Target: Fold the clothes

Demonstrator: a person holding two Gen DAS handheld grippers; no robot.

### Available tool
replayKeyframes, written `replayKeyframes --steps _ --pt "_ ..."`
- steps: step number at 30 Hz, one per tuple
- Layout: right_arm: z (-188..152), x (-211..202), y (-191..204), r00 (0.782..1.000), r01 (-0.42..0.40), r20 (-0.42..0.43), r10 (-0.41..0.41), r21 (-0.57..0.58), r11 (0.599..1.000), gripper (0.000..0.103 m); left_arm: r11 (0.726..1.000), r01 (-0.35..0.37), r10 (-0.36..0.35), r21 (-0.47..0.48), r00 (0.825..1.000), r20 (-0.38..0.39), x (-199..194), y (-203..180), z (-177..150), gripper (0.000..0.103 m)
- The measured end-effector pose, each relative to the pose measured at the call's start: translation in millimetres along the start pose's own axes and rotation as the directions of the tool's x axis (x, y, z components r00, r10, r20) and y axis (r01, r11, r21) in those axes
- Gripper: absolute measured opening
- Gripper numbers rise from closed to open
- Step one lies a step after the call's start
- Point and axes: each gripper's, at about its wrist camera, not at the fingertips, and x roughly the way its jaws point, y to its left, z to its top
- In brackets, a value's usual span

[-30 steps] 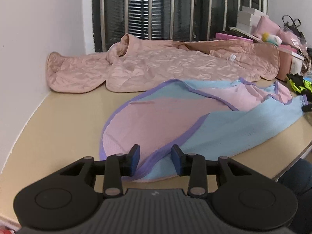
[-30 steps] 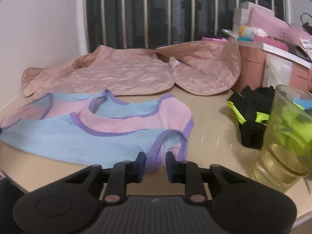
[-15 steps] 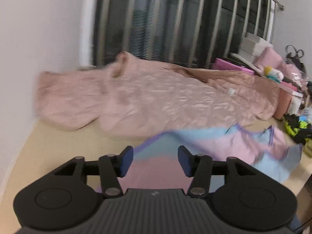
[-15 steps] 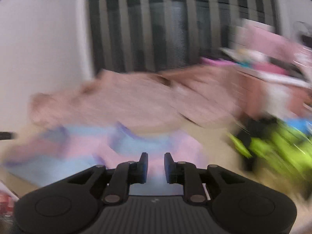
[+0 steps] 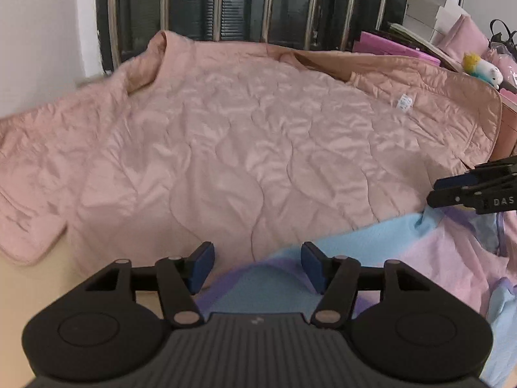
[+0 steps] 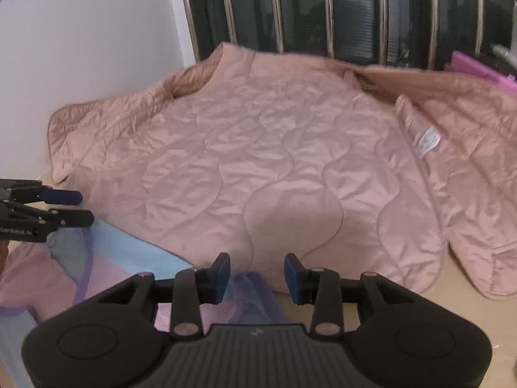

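Observation:
A light blue, pink and purple garment [image 5: 404, 252] lies on the beige table [image 5: 32, 284], its far edge against a pink quilted jacket [image 5: 242, 148]. My left gripper [image 5: 257, 263] hovers over that edge with its jaws opening; the purple hem lies under the gap and neither pad presses on it. Its fingers [image 6: 71, 207] reach in from the left in the right wrist view. My right gripper [image 6: 257, 274] is also opening, with a bunched purple fold of the garment [image 6: 122, 258] loose between its pads. The quilted jacket [image 6: 274, 168] spreads just beyond it.
A barred window [image 5: 258, 3] and a white wall [image 5: 42, 32] stand behind the jacket. Stacked boxes [image 5: 429, 16], pink items and a plush toy [image 5: 481, 68] crowd the far right. A strip of bare table [image 6: 468, 307] shows to the right of my right gripper.
Both grippers have moved from the garment's near hem toward the quilted jacket, which now fills both views. Both pairs of jaws have widened. The garment's edge now lies against the jacket.

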Motion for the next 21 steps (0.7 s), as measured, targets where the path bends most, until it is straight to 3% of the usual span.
replayKeyframes --steps 1,4,7,9,10,11,14,17,21 --pt "-2 2 -1 1.000 -0.001 0.005 0.001 -0.004 1.000 0.037 1.000 -0.004 0.004 0.002 1.000 0.004 1 0 -1 0.056" --pt "-5 3 4 1.000 0.006 0.021 -0.006 -0.022 1.000 0.039 1.000 -0.010 0.010 0.014 1.000 0.007 -1 -1 -5 0.024" --pt "-12 -4 10 1.000 -0.002 0.025 0.003 -0.049 0.999 0.037 1.000 0.017 -0.017 0.007 1.000 0.006 -7 -1 -8 0.015" --pt "-17 -6 12 0.999 -0.009 0.034 0.011 -0.059 0.998 0.021 1.000 0.022 -0.022 -0.001 1.000 0.005 -7 0 -11 0.010" --pt "-18 -6 12 0.999 0.011 0.041 -0.009 -0.055 0.998 0.013 1.000 0.015 -0.015 0.002 1.000 0.014 -8 0 -12 0.003" --pt "-18 -6 11 0.999 0.025 0.047 -0.023 -0.044 0.999 0.004 1.000 0.013 -0.013 0.001 1.000 0.026 -10 -1 -12 0.003" --pt "-18 -16 11 0.996 -0.009 0.087 0.012 -0.030 1.000 0.003 1.000 0.014 -0.014 -0.003 0.997 0.073 -19 -2 -12 0.002" --pt "-22 -41 13 0.982 -0.014 0.186 0.024 -0.054 0.998 0.003 1.000 0.019 -0.017 -0.011 0.992 0.128 -41 -5 -13 0.002" --pt "-51 -85 21 0.955 -0.050 0.286 0.072 -0.083 0.995 0.003 0.998 -0.024 0.011 0.060 0.977 0.212 -96 -30 -47 0.003"
